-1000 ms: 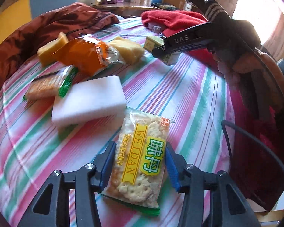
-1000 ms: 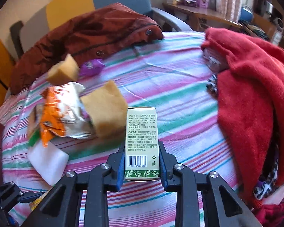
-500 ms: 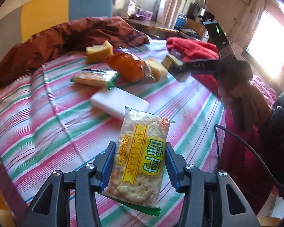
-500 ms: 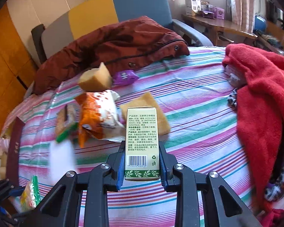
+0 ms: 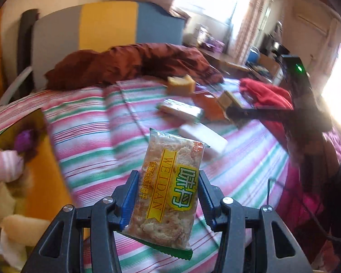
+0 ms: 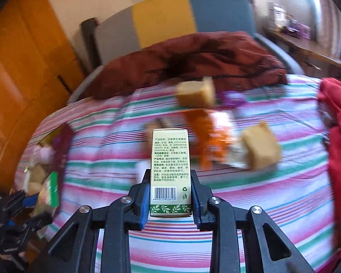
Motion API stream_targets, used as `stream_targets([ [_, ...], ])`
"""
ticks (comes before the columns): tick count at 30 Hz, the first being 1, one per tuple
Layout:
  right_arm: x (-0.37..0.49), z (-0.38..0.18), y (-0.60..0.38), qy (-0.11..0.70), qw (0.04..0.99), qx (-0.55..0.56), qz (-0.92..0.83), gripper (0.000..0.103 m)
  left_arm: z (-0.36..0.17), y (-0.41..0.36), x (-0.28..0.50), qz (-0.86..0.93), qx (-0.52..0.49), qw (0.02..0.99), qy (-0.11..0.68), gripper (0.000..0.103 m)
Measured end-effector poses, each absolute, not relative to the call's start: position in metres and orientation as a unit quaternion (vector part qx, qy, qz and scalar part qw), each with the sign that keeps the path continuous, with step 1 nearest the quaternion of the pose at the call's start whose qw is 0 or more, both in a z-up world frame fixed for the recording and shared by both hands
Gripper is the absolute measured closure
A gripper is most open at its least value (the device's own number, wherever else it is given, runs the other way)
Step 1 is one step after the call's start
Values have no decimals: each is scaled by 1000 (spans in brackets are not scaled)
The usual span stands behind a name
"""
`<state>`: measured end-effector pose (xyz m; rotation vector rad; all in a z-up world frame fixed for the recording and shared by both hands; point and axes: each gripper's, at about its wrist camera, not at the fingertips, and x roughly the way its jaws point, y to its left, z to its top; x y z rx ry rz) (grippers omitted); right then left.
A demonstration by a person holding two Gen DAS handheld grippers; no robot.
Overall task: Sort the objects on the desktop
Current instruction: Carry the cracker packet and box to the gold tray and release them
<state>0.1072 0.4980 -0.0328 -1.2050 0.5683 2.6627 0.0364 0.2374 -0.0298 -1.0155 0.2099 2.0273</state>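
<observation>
The left gripper (image 5: 167, 199) is pinching a cracker packet (image 5: 169, 187) by its two long sides, and the packet is hanging in the air above the striped cloth (image 5: 91, 150), near the cloth's edge, with a yellow box (image 5: 45, 182) of soft things sitting just beside that edge. The packet is looking light and crinkly, and the crackers inside are likely to snap if the blue pads are squeezing too hard, so a gentle hold across the middle is looking best. Its shiny wrapper is probably slippery too. The right gripper (image 6: 169, 201) is squeezing a small green-and-cream carton (image 6: 169, 173) near its bottom end, and the carton is standing up straight between the pads, above the near part of the striped cloth. The carton is looking stiff and light, with flat sides that are easy to grip, though its thin card walls are likely to dent under a hard squeeze. Farther back on the cloth, an orange wrapper (image 6: 206, 138) and two tan sponge blocks (image 6: 260, 149) are lying in a blurry heap
</observation>
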Motion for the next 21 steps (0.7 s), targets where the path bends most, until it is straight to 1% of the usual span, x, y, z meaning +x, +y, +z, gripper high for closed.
stream_targets([
  [12,53,-28,368,187,-61,-413,889,73,-18,114,-16,872,-404,275,-13,53],
  [17,30,-21,320,189,-110,-410,885,73,-23,71,-31,890,-405,208,-34,53],
  [21,8,-15,279,182,-137,-409,884,73,-29,46,-38,899,-405,164,-36,53],
])
